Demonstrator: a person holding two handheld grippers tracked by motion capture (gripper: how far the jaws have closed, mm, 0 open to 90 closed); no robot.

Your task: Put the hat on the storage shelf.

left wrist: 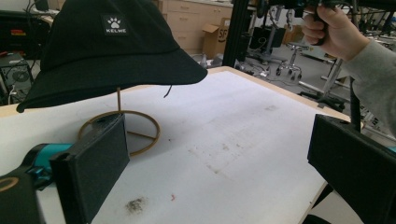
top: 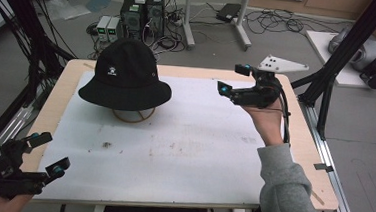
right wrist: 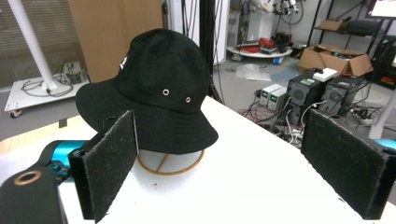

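A black bucket hat (top: 125,75) with a small white paw patch rests on a thin wooden stand with a ring base (top: 133,115), at the back left of the white table mat (top: 183,151). The left gripper view shows the hat (left wrist: 105,51) above its ring base (left wrist: 122,131); the right gripper view shows the hat's (right wrist: 154,88) side with two eyelets. My left gripper (top: 46,153) stands open at the table's front left corner, holding nothing. My right gripper (top: 233,79) is open too, held in the air over the back right, jaws pointing toward the hat.
Light wood table edge (top: 312,160) frames the mat. Computer towers (top: 142,12) and cables lie on the floor behind the table. Black frame posts (top: 351,42) rise at the right and left. A grey-sleeved forearm (top: 285,188) crosses the table's right front.
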